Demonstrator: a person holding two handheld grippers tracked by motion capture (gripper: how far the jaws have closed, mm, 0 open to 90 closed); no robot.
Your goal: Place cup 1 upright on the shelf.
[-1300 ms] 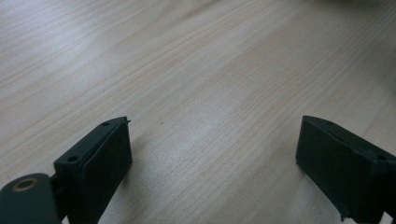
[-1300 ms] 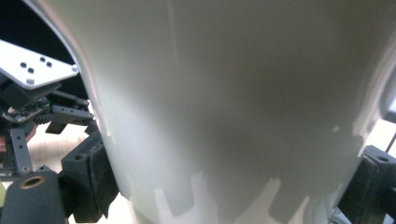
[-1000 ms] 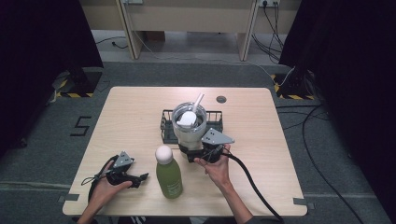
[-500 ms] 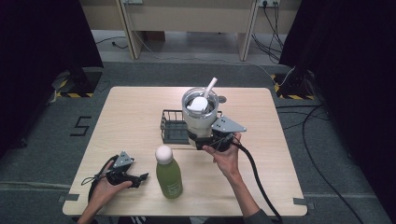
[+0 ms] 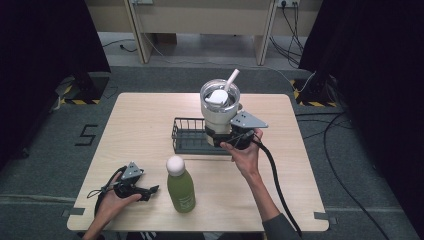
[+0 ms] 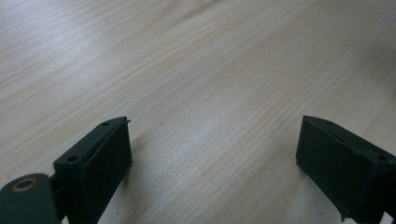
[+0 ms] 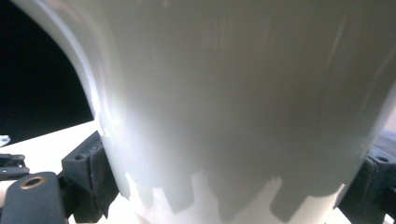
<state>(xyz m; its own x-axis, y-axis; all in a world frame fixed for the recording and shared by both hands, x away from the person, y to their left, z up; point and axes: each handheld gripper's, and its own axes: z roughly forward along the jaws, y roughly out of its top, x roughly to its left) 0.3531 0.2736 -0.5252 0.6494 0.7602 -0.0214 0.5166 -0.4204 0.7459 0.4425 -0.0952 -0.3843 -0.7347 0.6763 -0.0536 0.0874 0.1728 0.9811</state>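
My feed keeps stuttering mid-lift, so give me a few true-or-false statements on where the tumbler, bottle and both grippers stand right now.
1. The right gripper is clamped on the white tumbler with a straw. True.
2. The tumbler sits down inside the black wire basket. False: it is held up above the basket's right end.
3. The left gripper holds the green juice bottle with a white cap. False: its jaws are open and empty over the wooden table, left of the bottle.
4. The bottle stands upright on the table. True.
5. The bottle is in the basket. False: it stands in front of it.
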